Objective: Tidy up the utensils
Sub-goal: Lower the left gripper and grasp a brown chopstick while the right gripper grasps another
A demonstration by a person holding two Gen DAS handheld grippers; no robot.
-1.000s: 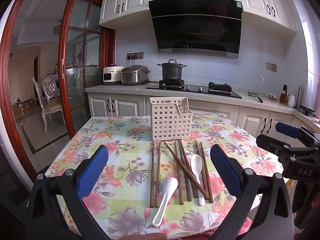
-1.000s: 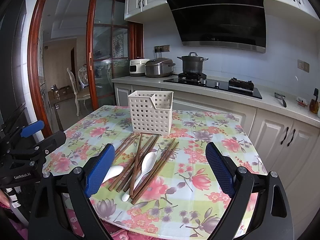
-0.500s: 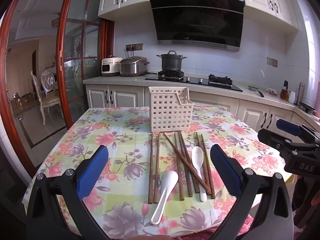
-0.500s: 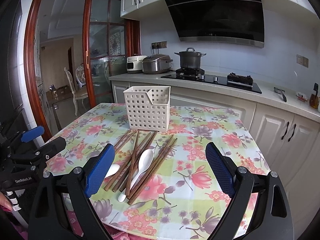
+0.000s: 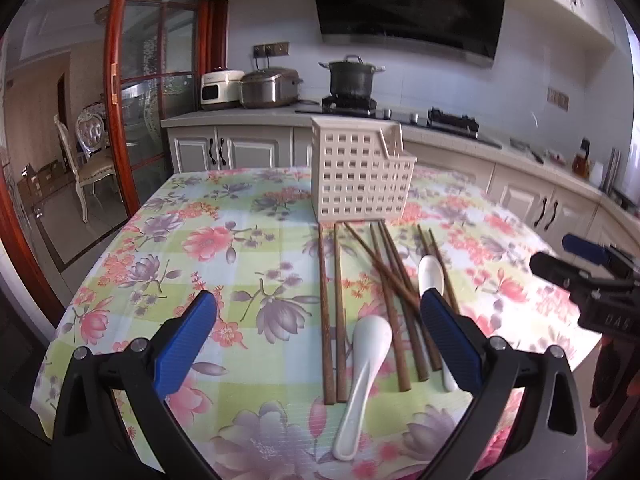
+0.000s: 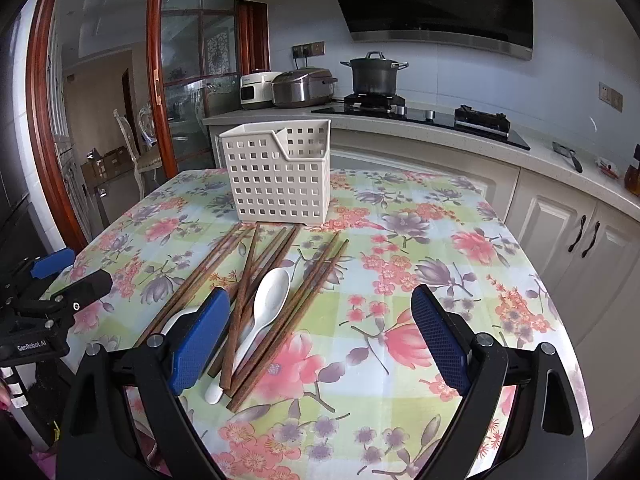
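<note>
Wooden chopsticks and two white spoons lay untouched before the perforated basket.
Both grippers, left and right, were held apart and empty; a first pick, probably a spoon, was called for.

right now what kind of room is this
A home kitchen, most likely: a pot sits on a stove under a range hood, with a rice cooker on the counter.
</note>
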